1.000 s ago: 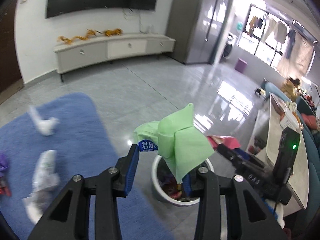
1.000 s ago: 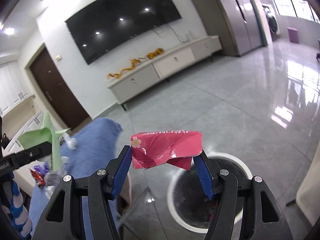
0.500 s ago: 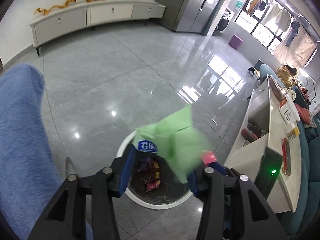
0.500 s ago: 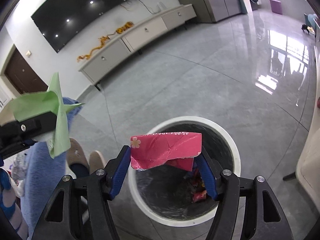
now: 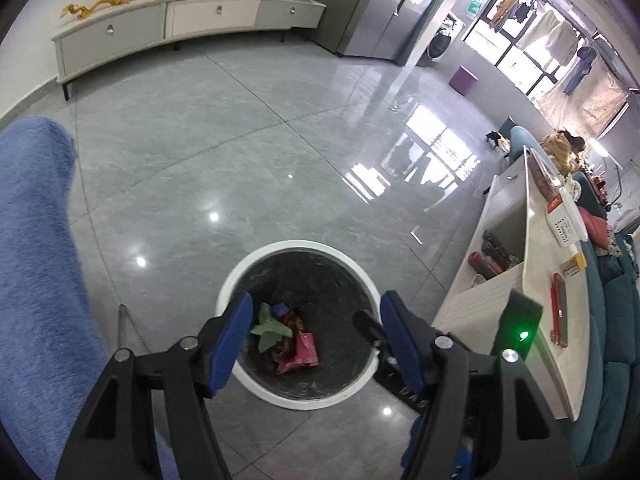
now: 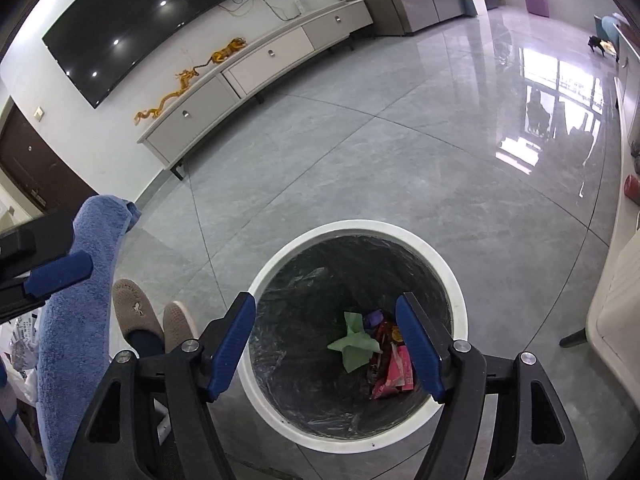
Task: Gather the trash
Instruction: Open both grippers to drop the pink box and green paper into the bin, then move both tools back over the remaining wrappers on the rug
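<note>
The green paper (image 6: 354, 344) and the pink wrapper (image 6: 396, 372) lie side by side at the bottom of the white-rimmed bin (image 6: 360, 227), among other scraps on its dark liner. I have my right gripper (image 6: 326, 346) over the bin, jaws wide and holding nothing. My left gripper (image 5: 316, 340) hangs over it too, jaws wide and bare. A blue towel (image 5: 36, 240) lies to the left.

Around me the room is bright: daylight from the windows (image 5: 532, 52) glares on the glossy floor (image 5: 256, 128). Both pictures are sharp, with curved, dark fisheye edges.
</note>
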Tool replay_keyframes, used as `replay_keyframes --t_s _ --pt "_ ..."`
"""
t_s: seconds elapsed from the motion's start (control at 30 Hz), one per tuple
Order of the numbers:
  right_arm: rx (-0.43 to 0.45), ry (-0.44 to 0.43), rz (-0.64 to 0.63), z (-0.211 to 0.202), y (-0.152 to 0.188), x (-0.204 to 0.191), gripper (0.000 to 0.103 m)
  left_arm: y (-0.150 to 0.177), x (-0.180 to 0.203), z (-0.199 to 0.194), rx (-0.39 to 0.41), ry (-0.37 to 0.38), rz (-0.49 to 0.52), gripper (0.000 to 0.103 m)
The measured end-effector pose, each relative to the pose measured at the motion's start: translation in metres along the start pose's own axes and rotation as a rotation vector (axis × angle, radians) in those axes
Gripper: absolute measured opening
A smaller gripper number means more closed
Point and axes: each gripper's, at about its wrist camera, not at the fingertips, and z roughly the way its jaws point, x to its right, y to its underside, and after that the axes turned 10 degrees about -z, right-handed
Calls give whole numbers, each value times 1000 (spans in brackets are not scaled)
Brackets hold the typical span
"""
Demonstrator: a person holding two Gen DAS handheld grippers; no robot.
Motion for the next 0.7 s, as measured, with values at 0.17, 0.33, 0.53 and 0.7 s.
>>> replay_keyframes --t_s 0.17,0.33,0.53,0.7 --pt "28 -9 -1 -11 -5 -10 72 6 -7 -23 63 -55 11 65" --pt "66 -27 -13 -29 -13 -27 72 15 -18 -60 134 -73 21 65" --pt "111 -64 -68 -52 -24 -63 72 22 -43 -109 233 -114 16 65" --pt "136 -104 -135 -70 -31 -100 72 29 -77 -151 303 -153 -12 66"
